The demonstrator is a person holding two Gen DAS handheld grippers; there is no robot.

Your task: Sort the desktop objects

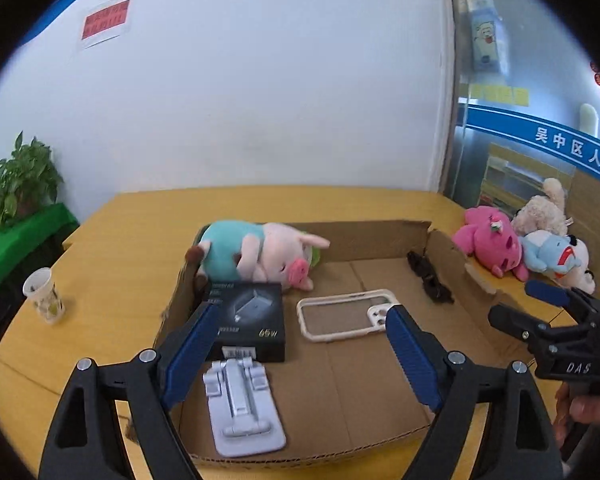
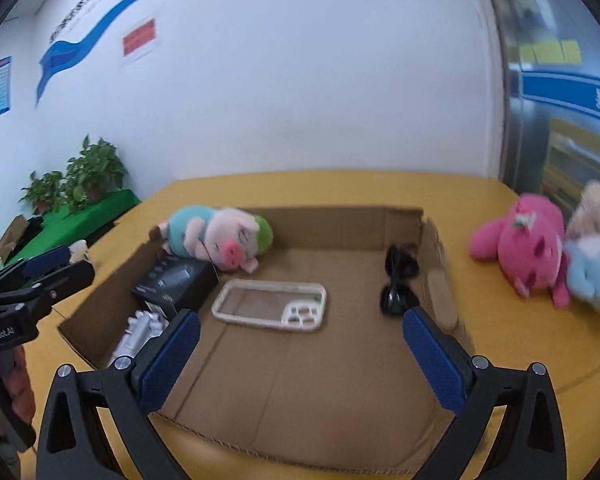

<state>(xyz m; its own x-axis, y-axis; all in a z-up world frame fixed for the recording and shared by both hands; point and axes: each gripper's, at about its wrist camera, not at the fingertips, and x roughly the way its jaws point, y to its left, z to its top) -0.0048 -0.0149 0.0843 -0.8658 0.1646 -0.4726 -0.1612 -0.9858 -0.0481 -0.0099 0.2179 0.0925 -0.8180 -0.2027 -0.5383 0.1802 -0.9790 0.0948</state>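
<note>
Only the left wrist view shows the paper cup (image 1: 44, 295) on the tabletop (image 1: 112, 240). The sunglasses (image 2: 398, 284) look blurred. Left claw (image 1: 300, 348) and right claw (image 2: 300, 354) are both spread, empty.

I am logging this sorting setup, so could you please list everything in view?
cardboard tray: one, brown, on table
table: one, yellow
plush pig: one, pink and teal, tray's far left
charger box: one, black, in tray
phone stand: one, white, tray's near left
phone case: one, white, tray centre
sunglasses: one, black, tray's right
plush toys: three, pink, cream, blue, beside tray
cup: one, white, left
plants: green, on a green surface left of the table
left gripper: open
right gripper: open
</note>
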